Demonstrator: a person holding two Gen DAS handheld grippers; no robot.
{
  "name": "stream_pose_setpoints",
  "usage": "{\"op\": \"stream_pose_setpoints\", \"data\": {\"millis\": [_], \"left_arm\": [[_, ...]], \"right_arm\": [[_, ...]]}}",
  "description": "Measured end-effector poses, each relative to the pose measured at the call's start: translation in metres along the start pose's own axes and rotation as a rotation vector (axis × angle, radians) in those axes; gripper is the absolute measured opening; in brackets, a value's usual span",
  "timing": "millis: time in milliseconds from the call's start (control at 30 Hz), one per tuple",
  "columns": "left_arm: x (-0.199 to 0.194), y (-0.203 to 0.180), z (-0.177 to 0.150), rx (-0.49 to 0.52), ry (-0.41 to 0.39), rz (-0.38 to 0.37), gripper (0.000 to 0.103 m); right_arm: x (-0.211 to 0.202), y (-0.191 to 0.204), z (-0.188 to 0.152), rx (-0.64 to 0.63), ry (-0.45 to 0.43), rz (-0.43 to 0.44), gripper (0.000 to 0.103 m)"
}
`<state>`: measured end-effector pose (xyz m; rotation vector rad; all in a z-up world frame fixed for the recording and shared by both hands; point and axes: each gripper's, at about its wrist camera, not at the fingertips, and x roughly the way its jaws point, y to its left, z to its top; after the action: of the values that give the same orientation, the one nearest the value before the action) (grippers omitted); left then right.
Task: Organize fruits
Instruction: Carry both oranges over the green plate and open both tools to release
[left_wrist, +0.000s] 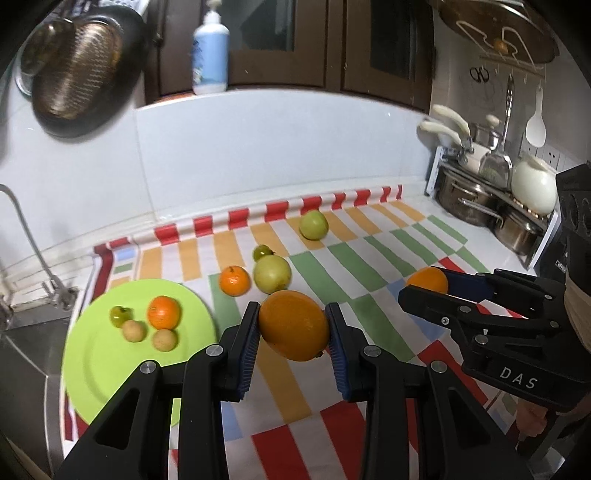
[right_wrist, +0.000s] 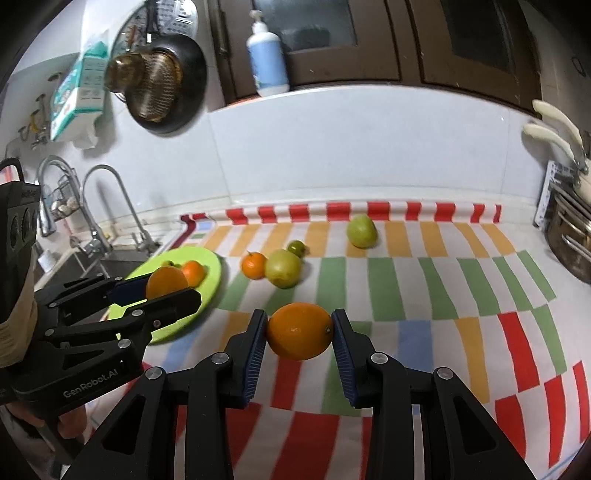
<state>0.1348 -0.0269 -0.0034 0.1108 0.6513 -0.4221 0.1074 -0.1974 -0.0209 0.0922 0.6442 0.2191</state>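
Black linkage arms fill the foreground of each wrist view, ending in blue ribbed pads. Left gripper (left_wrist: 291, 326) pinches a large orange (left_wrist: 293, 325) across its widest part, pads pressing on opposite sides, so the round fruit cannot roll out; it appears lifted clear of the desk. Right gripper (right_wrist: 300, 331) pinches a second orange (right_wrist: 300, 331) the same way, stem scar turned toward one pad.

Beyond the left gripper, a green plate (left_wrist: 92, 354) lies at the left end of the striped cloth (left_wrist: 369, 266), beside the sink (right_wrist: 110, 258). It carries a small orange, a small green fruit and two pale round fruits, which marks it as the collection point. The left orange hangs just to the right of the plate rim, so its delivery looks short; the right orange is farther off.

Loose fruit lies on the cloth: a tangerine (left_wrist: 234, 280) touching or just beside a pale green apple (left_wrist: 272, 273), a small green fruit (left_wrist: 262, 252) behind them, and another green apple (left_wrist: 313, 224) near the back wall. Judged from this, the task is partly complete.
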Motion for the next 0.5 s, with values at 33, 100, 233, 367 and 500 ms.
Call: {"op": "stream_pose_setpoints", "data": {"millis": [33, 100, 233, 367, 500], "left_arm": [[-0.005, 0.003, 0.0, -0.004, -0.006, 0.006, 0.035], [-0.014, 0.009, -0.002, -0.013, -0.016, 0.018, 0.035], [-0.029, 0.024, -0.005, -0.031, -0.035, 0.05, 0.035], [-0.042, 0.042, -0.01, -0.051, -0.046, 0.088, 0.035], [-0.051, 0.062, -0.016, -0.071, -0.049, 0.122, 0.035]], "right_arm": [[-0.001, 0.003, 0.001, -0.003, -0.006, 0.005, 0.036], [-0.003, 0.011, 0.003, -0.014, -0.015, 0.019, 0.036], [-0.005, 0.03, 0.008, -0.044, -0.037, 0.048, 0.036], [-0.001, 0.05, 0.011, -0.072, -0.046, 0.081, 0.036], [0.005, 0.072, 0.013, -0.1, -0.047, 0.118, 0.036]]}}
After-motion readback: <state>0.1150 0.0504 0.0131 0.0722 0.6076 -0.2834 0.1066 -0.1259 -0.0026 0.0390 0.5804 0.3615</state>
